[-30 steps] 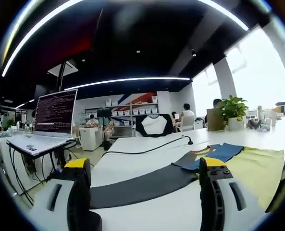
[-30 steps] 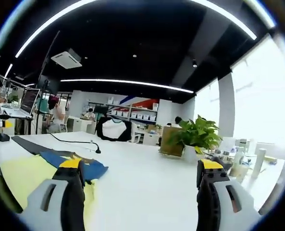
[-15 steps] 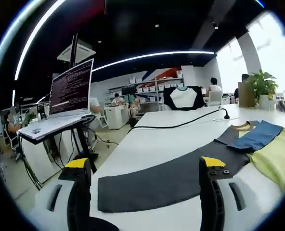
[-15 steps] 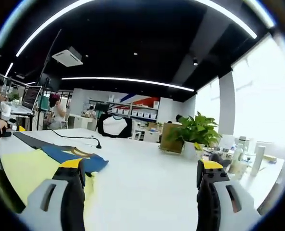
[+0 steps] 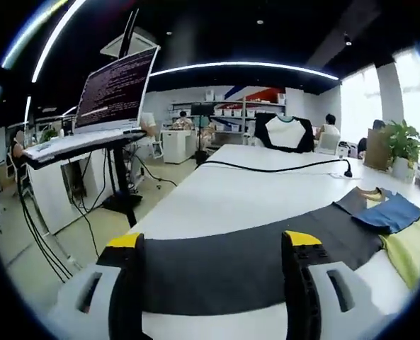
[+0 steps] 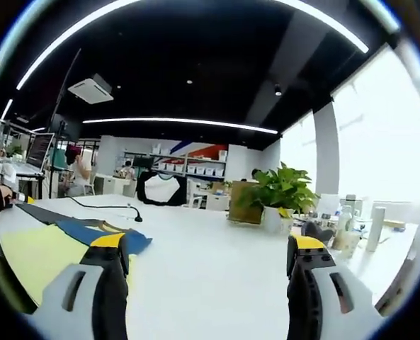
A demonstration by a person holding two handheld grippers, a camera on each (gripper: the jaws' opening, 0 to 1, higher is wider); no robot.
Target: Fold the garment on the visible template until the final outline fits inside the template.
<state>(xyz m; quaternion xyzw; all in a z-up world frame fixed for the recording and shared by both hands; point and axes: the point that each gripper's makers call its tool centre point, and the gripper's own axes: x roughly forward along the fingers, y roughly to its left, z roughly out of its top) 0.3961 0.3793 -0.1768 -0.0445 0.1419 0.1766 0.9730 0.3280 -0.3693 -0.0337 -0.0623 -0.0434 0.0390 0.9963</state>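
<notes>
Left gripper (image 5: 213, 244) spread wide, grasping nothing, dark grey sleeve of yellow-and-blue cloth garment (image 5: 245, 258) between its fingers, possibly just beyond. Right gripper (image 6: 206, 248) likewise spread, garment (image 6: 36, 251) outside left finger.

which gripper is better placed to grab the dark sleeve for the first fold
Probably the left. The left gripper is open with the dark sleeve lying between its jaws. The right gripper, also open, faces bare table, with the garment off to its left.

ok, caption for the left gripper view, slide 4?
Open left gripper poised over the dark sleeve of a garment spread on a white table.
</notes>
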